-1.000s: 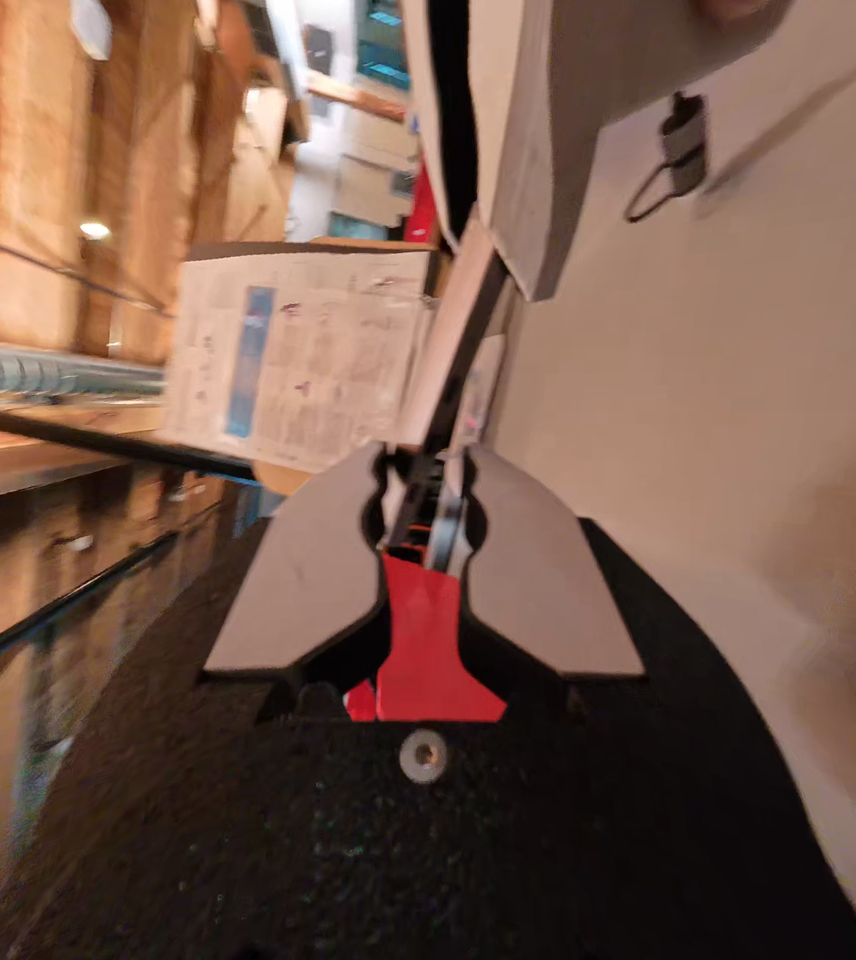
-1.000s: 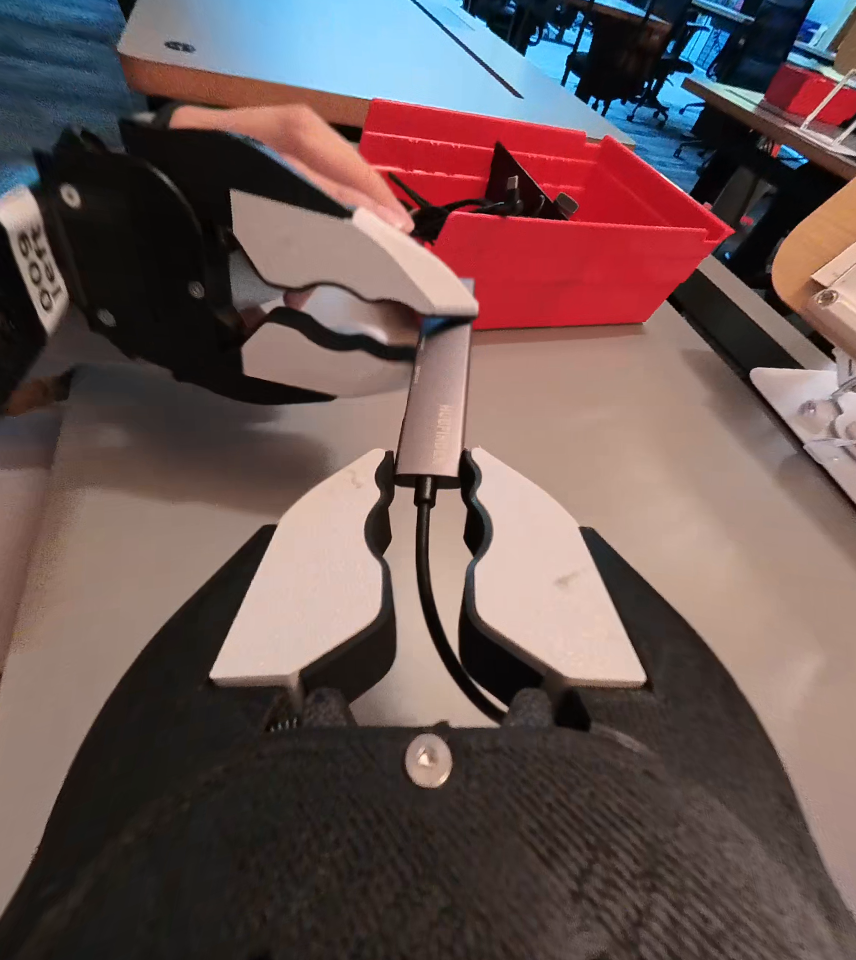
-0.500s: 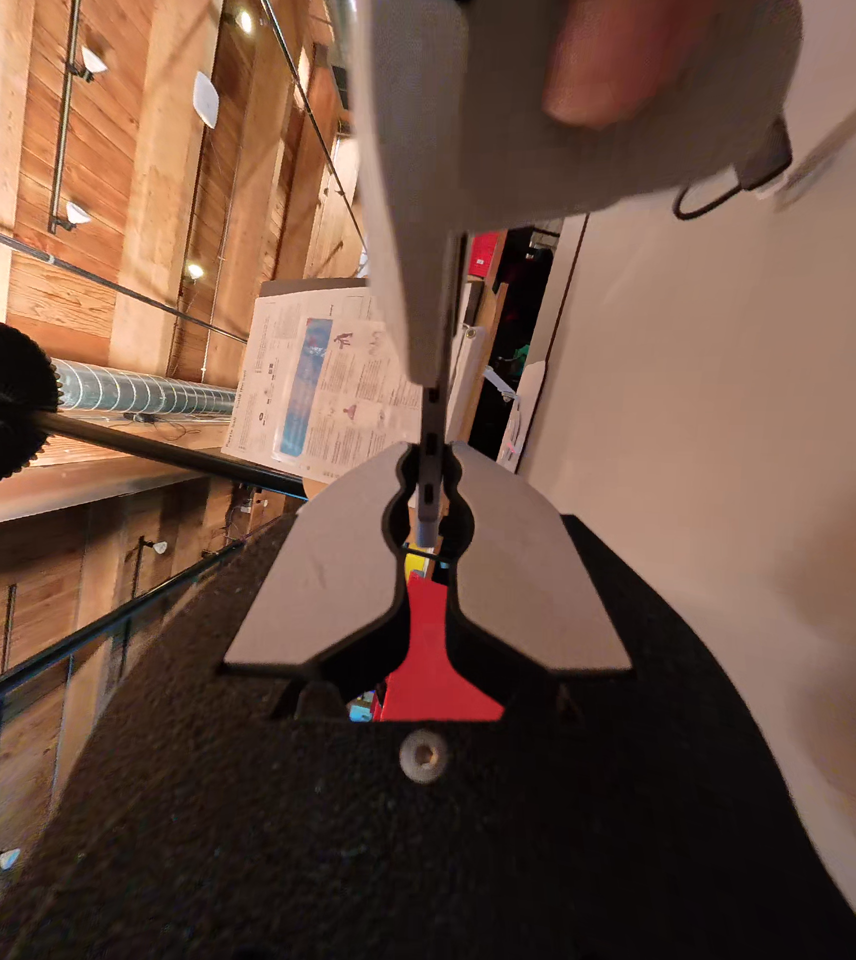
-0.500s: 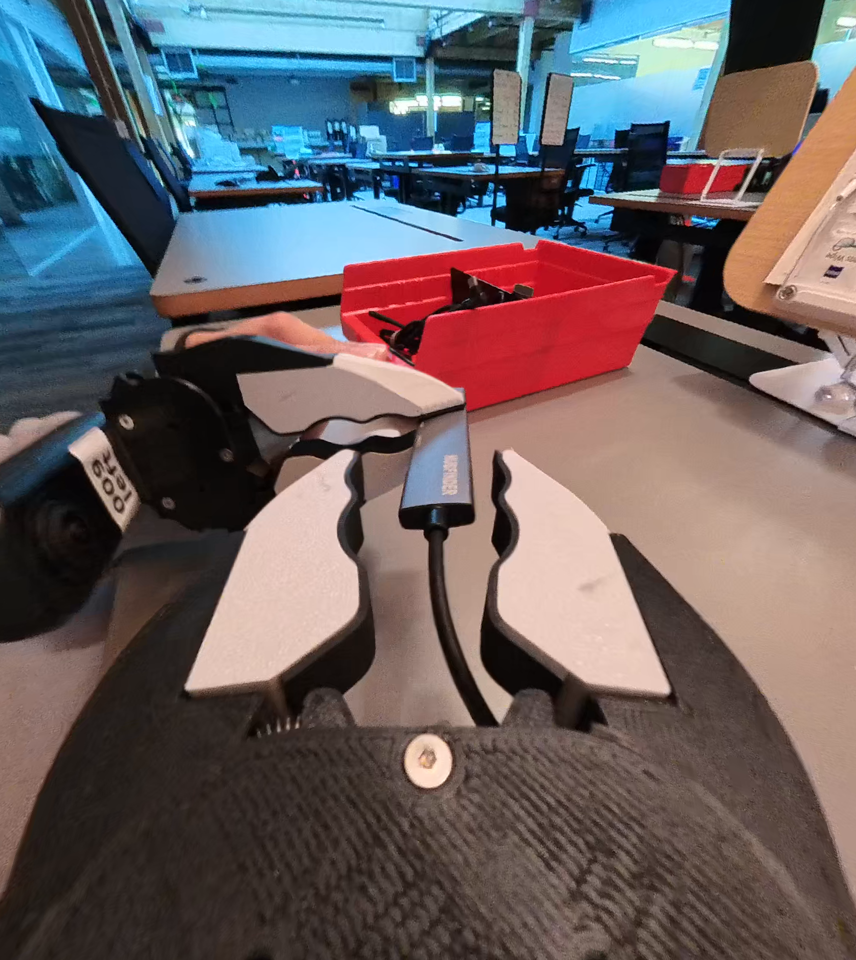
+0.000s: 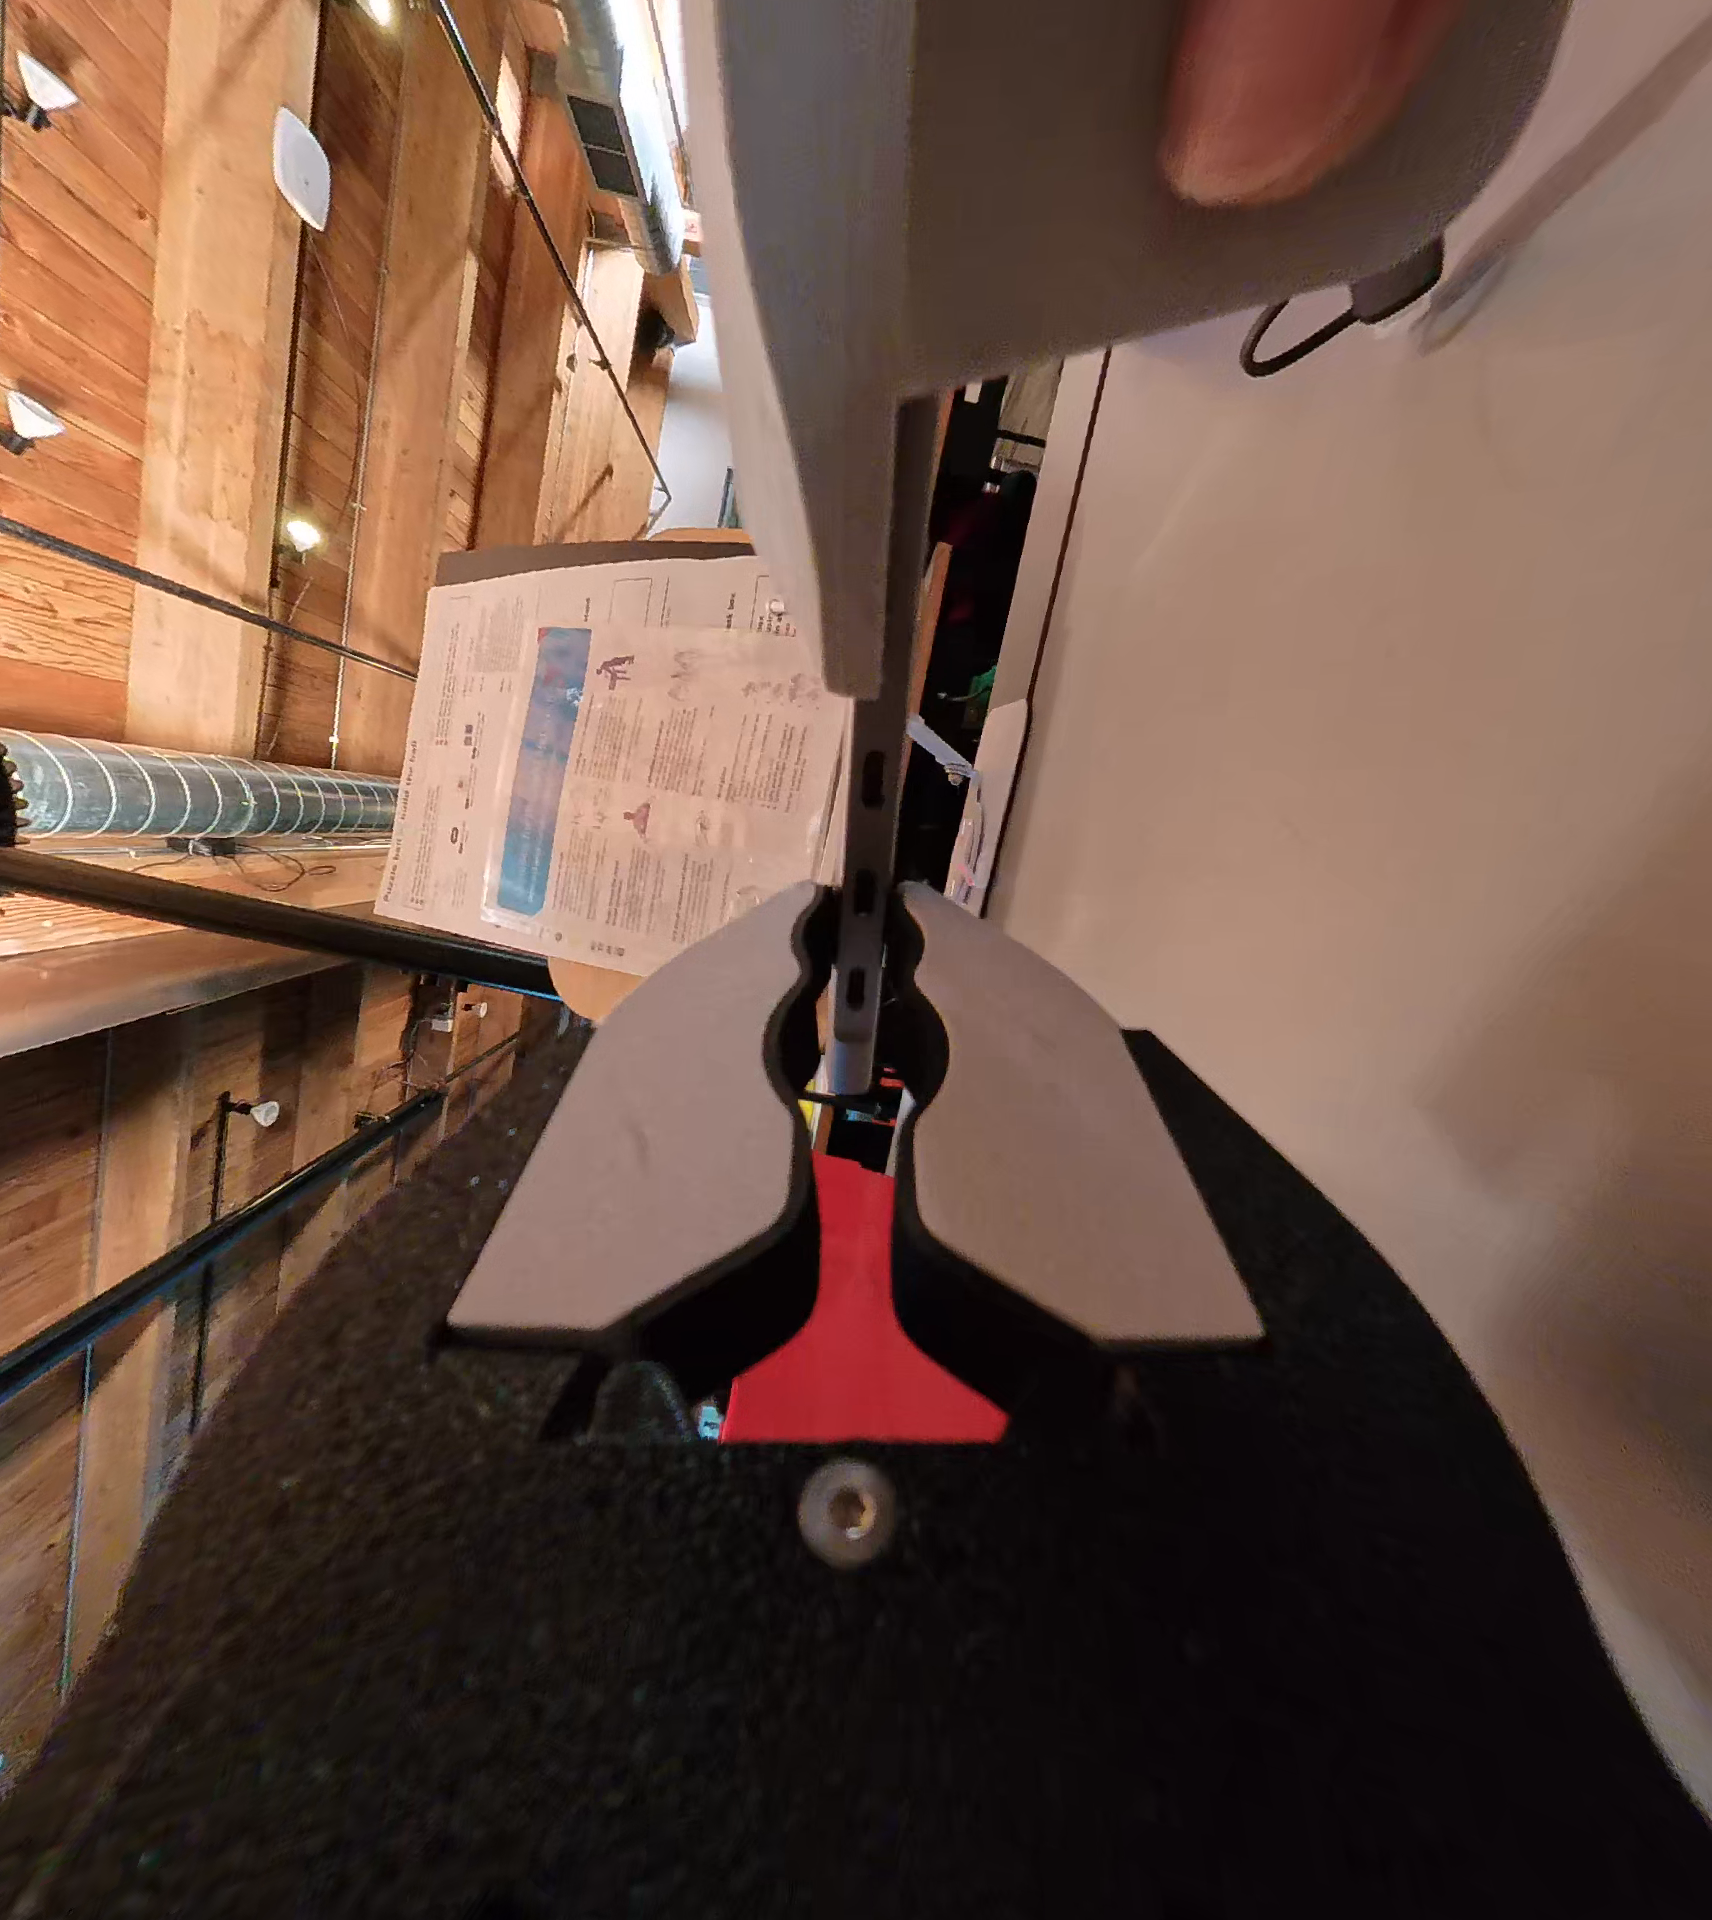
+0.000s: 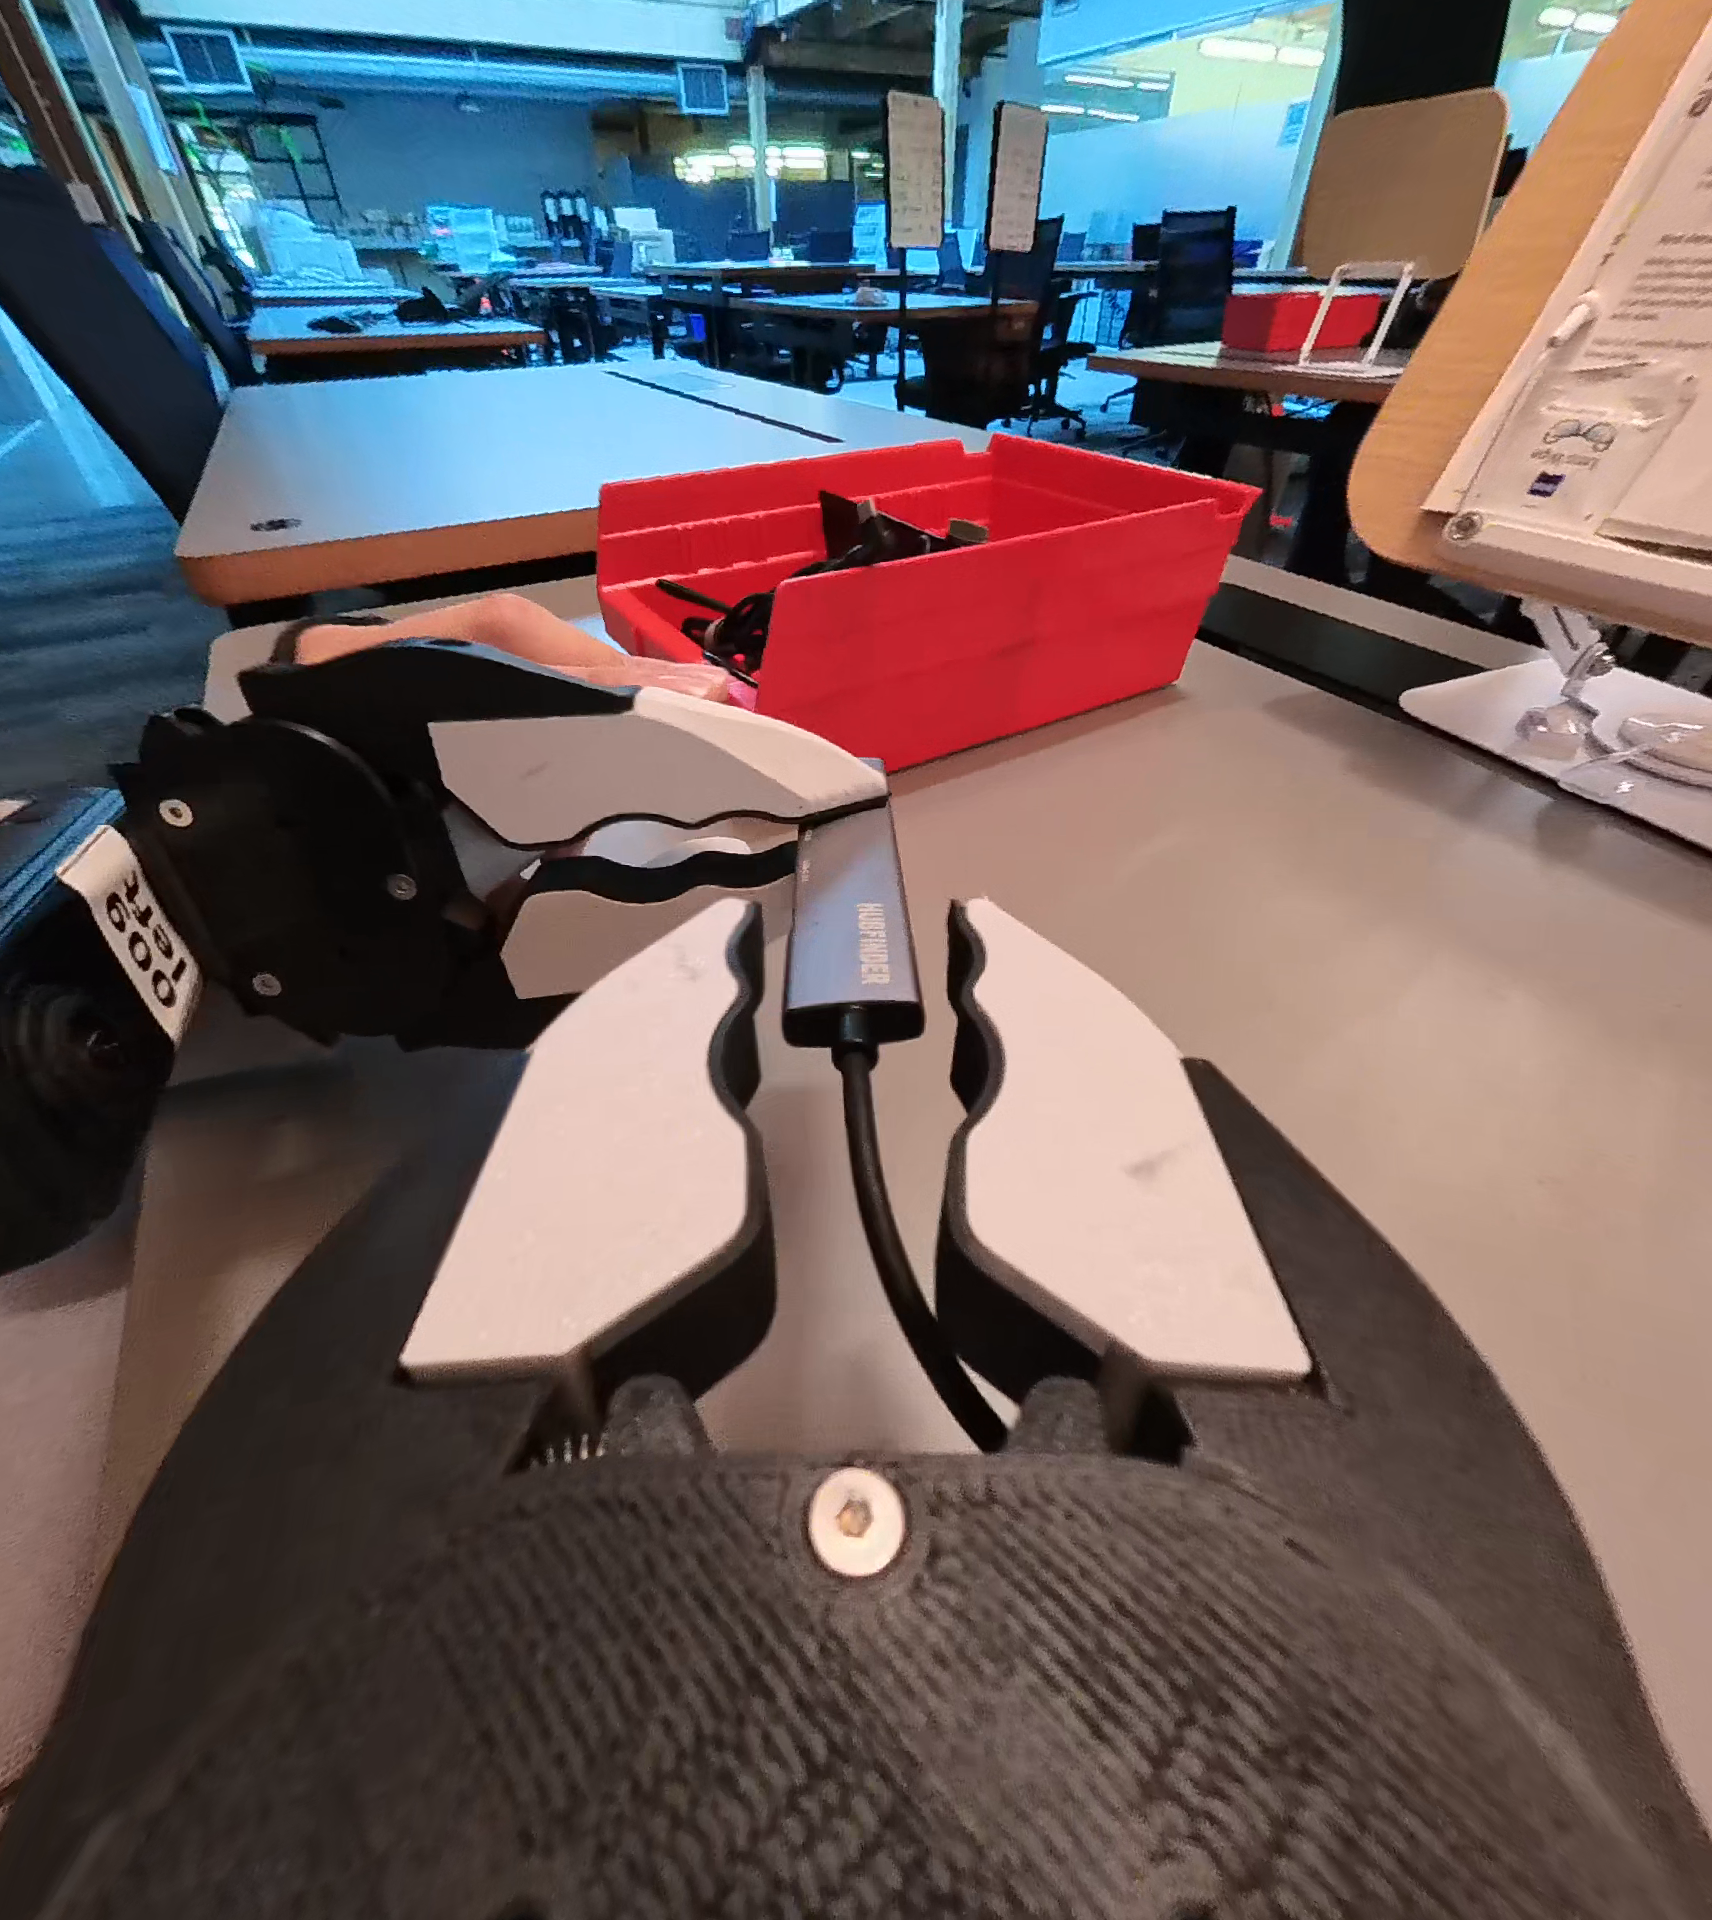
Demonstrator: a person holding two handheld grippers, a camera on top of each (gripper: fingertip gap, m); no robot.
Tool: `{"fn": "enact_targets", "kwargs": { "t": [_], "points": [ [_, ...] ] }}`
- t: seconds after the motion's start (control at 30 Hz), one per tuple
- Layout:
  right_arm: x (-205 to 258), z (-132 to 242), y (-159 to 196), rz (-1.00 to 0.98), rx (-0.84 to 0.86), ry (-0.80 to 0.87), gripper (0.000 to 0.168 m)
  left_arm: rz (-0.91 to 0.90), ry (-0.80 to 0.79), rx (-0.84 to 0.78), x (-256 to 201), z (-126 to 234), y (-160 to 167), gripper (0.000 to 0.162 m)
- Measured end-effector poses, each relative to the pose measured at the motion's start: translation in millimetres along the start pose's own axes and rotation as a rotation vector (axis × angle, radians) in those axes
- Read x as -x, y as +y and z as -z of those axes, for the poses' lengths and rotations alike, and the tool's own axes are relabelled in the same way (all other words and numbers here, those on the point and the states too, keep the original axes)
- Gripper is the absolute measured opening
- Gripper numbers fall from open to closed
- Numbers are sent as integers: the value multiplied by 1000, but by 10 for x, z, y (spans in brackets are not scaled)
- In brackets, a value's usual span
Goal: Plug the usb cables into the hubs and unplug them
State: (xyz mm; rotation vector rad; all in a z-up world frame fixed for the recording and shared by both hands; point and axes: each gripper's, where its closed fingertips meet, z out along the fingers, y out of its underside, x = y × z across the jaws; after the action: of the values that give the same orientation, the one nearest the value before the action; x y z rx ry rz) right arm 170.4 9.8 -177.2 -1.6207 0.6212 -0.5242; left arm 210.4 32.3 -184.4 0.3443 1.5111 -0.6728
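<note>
The right gripper point(image 6: 852, 935) has its fingers apart, flanking the near end of the grey USB hub point(image 6: 852, 925) without touching it; the hub's black cable point(image 6: 893, 1226) runs back between the fingers toward the gripper body. The left gripper point(image 6: 810, 821) comes in from the left, on its side, and is clamped on the hub's far end, so the hub is carried by that gripper alone, just above the grey desk point(image 6: 1351, 1039). In the left wrist view the left gripper point(image 5: 857, 987) pinches the thin edge of the hub point(image 5: 867, 862), whose row of small ports faces the camera, and every port that shows looks empty. A red bin point(image 6: 987, 634) stands toward the far edge of the desk, beyond both grippers, holding a tangle of black cables point(image 6: 758, 613) and what may be another hub. A tilted board with printed sheets point(image 6: 1662, 312) rises at the right edge of the desk on a white stand. As a judgement, the task is at an early stage: the hub is held ready, yet no cable is in either gripper or plugged in, so fetching a cable from the bin, inserting it and pulling it out all appear to remain.
</note>
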Motion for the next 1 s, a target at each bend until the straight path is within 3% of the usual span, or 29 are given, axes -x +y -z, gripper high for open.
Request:
{"fn": "enact_targets", "kwargs": {
  "t": [0.07,0.4,0.63,0.83,1.0],
  "points": [
    [9,-5,-8,-2,-16,-5,25,-2,-17,1,22,2,-4,9],
    [18,-76,48,9,-8,29,24,11,-31,11,55,3,20,9],
    [-23,-116,133,51,-6,90,24,100,62,47,-81,-39,76,11],
    [-412,96,45,25,-103,276,25,482,185,1,75,-1,39,21],
    [-579,231,9,48,-143,342,24,776,197,35,434,65,252,31]
  ]
}}
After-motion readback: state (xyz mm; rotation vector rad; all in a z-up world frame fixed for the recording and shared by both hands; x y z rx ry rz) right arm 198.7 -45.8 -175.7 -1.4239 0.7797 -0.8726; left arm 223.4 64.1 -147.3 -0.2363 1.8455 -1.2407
